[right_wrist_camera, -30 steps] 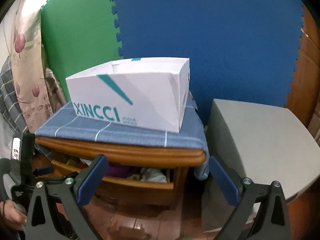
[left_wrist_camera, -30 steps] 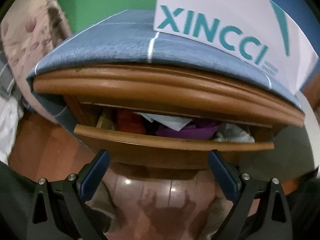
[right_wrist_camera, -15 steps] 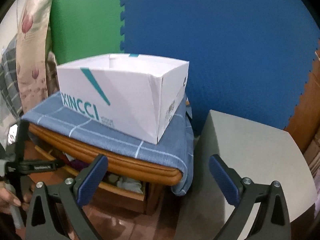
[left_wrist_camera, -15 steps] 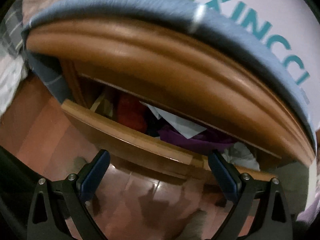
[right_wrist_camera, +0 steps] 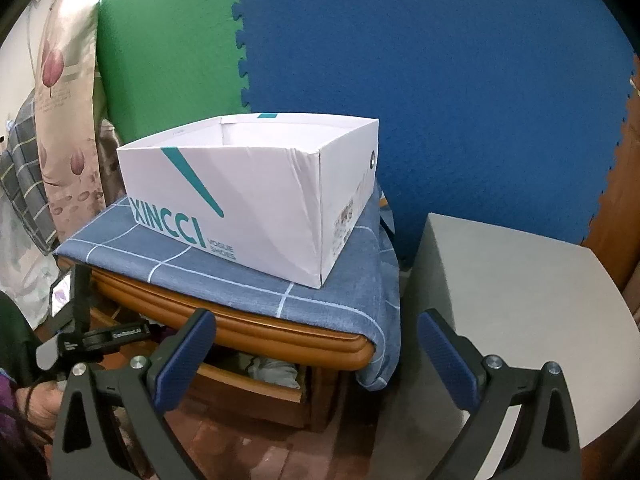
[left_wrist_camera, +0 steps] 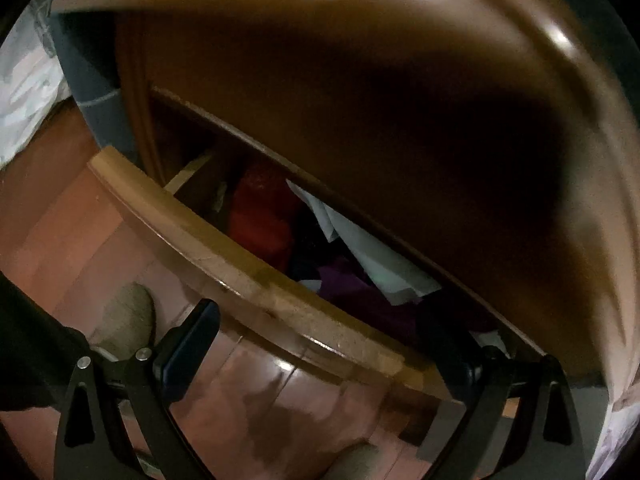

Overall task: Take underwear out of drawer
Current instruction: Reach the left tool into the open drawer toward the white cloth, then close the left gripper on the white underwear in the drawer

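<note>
The wooden drawer [left_wrist_camera: 256,276] is pulled partly out of the nightstand. Inside lie a red garment [left_wrist_camera: 260,216], a white one [left_wrist_camera: 360,248] and a purple one [left_wrist_camera: 360,296]. My left gripper [left_wrist_camera: 316,332] is open and straddles the drawer's front edge: the left finger is outside, the right finger [left_wrist_camera: 444,336] reaches in beside the purple cloth. My right gripper [right_wrist_camera: 316,348] is open and empty, held above and in front of the nightstand. The drawer [right_wrist_camera: 256,384] and the left gripper's body [right_wrist_camera: 100,336] also show in the right wrist view.
A white XINCCI shoe box [right_wrist_camera: 256,196] stands open on a blue checked cloth [right_wrist_camera: 288,292] over the nightstand top. A grey stool or table [right_wrist_camera: 512,300] stands to the right. Green and blue foam mats line the wall. The floor is red-brown wood [left_wrist_camera: 80,240].
My left gripper has moved forward and down under the nightstand top, up to the drawer opening, with its right finger now inside. The right gripper has shifted slightly, still open.
</note>
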The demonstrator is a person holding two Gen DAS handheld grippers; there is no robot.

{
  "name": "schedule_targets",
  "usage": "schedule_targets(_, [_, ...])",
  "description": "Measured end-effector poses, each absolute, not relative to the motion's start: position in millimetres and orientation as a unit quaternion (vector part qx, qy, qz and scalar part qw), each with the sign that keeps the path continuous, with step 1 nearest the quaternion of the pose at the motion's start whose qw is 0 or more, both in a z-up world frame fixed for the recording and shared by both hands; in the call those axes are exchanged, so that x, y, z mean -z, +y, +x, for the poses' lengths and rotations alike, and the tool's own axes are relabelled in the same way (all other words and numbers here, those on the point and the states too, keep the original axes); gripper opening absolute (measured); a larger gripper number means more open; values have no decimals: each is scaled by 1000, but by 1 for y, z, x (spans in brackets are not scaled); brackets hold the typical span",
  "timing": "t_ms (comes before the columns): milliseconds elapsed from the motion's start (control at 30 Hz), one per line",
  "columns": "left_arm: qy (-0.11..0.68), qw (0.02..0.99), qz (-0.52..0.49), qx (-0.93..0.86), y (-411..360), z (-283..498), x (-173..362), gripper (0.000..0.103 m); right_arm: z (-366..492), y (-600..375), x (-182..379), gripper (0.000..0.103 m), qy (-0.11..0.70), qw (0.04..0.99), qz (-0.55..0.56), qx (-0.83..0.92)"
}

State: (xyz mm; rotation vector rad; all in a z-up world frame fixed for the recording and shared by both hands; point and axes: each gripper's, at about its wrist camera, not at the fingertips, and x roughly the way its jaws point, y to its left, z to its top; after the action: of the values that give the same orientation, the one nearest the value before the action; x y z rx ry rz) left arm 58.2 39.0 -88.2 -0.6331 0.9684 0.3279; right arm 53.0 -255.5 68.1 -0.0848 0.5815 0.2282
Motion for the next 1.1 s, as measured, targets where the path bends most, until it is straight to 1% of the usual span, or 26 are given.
schedule_targets(233, [426,807,-371,-172,54,51,105,96,55,-262,-67,103,291,949,-21,-115])
schedule_targets(300, [424,801,-376,-193,58,48,108,98,55,-262,-67,103,292,949,-21,-115])
schedule_targets(433, [423,797,-383,-198,63,46,110,98,56,-260,-66,103,295,948,-22,-116])
schedule_targets(533, [416,790,-400,-209,62,44,110,101,56,-259,-66,103,295,948,-22,-117])
schedule_targets(567, [413,787,-408,-211,60,43,113,103,55,-259,-66,103,295,948,-22,-117])
schedule_targets(667, [408,758,-477,-179,80,37,130,103,56,-259,-65,103,298,947,-22,-118])
schedule_targets(700, [414,750,-485,-178,83,38,133,103,56,-259,-64,103,298,947,-21,-118])
schedule_targets(767, [427,754,-463,-188,85,40,127,103,56,-259,-64,103,300,946,-20,-119])
schedule_targets(900, [448,741,-469,-173,91,43,131,103,58,-259,-62,103,305,945,-16,-121])
schedule_targets(1100, [465,744,-449,-167,77,42,132,103,58,-259,-60,103,310,943,-17,-122])
